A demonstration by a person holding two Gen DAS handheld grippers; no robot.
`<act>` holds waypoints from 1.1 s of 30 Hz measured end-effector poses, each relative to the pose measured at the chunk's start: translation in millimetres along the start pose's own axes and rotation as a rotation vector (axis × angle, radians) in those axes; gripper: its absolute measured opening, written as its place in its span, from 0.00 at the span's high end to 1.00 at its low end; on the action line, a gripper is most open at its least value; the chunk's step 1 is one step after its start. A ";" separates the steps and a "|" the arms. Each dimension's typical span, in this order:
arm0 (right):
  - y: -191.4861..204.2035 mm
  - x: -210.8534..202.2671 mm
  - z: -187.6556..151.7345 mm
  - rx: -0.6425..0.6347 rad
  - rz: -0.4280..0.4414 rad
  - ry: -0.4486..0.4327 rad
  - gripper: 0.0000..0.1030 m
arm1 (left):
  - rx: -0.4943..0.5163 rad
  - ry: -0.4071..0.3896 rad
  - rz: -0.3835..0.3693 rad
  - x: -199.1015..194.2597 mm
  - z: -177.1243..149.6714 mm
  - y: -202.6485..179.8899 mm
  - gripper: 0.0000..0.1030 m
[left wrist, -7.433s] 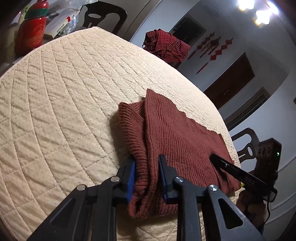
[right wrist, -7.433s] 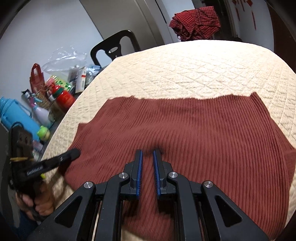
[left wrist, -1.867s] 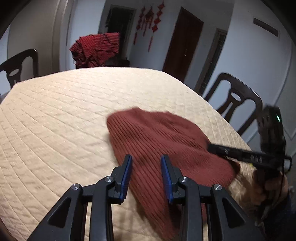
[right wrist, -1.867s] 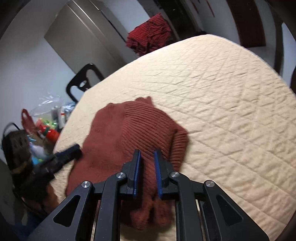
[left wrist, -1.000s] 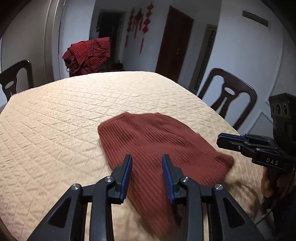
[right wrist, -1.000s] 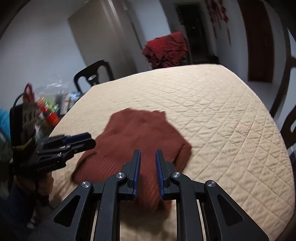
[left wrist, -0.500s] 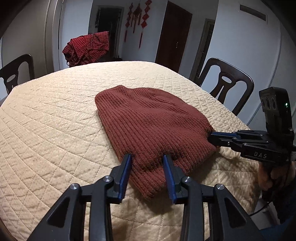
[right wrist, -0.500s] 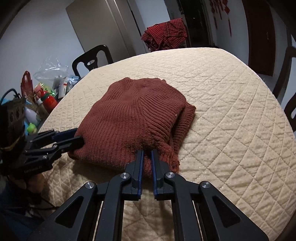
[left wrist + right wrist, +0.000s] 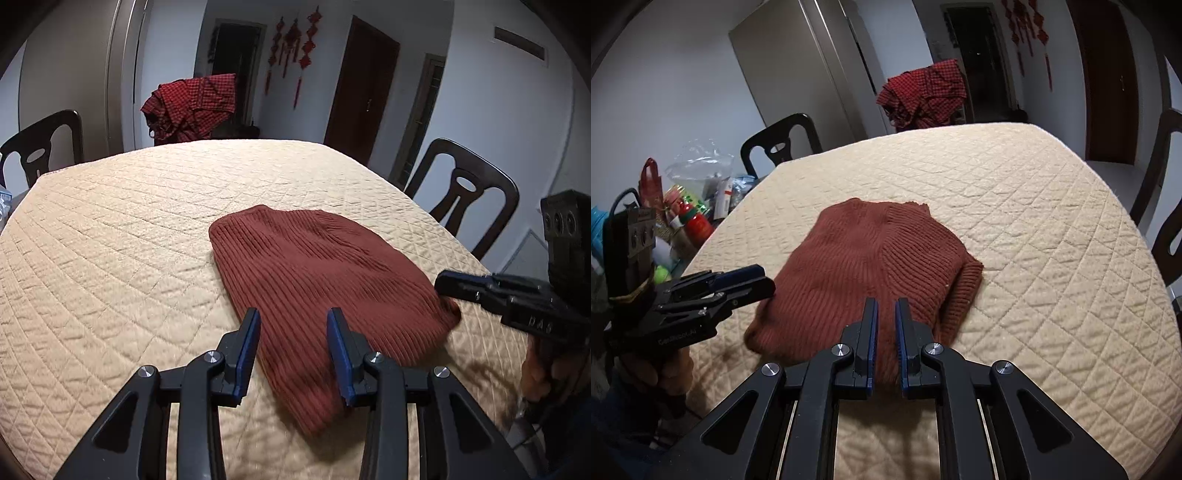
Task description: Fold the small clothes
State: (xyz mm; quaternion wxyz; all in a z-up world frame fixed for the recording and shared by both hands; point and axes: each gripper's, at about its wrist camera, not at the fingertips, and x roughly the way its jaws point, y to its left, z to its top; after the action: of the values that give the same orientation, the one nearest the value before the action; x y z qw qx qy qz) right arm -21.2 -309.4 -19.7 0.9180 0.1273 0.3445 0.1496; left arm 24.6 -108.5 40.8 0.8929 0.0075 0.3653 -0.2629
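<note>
Both lifted off sweater, left gripper wide

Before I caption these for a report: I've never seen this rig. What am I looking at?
No robot: a person carries two tools. Each picture comes from a camera on one tool, looking along its black fingers. The left hand-held gripper has its fingers wide apart; the right hand-held gripper has a narrow gap, and neither holds anything. Between them lies a folded rust-red ribbed knit sweater on a table with a beige quilted cover. Each camera also sees the other tool at the sweater's side. Dark chairs stand around, and a red checked cloth hangs behind.
</note>
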 end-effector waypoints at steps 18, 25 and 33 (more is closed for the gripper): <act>-6.3 0.3 3.9 0.011 0.003 0.019 0.86 | -0.022 0.010 0.062 3.7 12.5 -0.2 0.61; -9.8 -2.2 4.8 0.027 -0.013 0.002 0.83 | -0.033 0.007 0.079 2.3 16.2 0.9 0.61; -14.5 -2.8 2.8 0.045 -0.039 0.001 0.82 | -0.034 0.002 0.081 2.7 17.6 -1.1 0.53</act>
State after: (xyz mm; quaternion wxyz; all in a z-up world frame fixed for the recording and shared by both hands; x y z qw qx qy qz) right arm -18.7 -324.2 -20.8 0.9175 0.1410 0.3506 0.1240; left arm 37.1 -114.3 52.1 0.9025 0.0074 0.3701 -0.2203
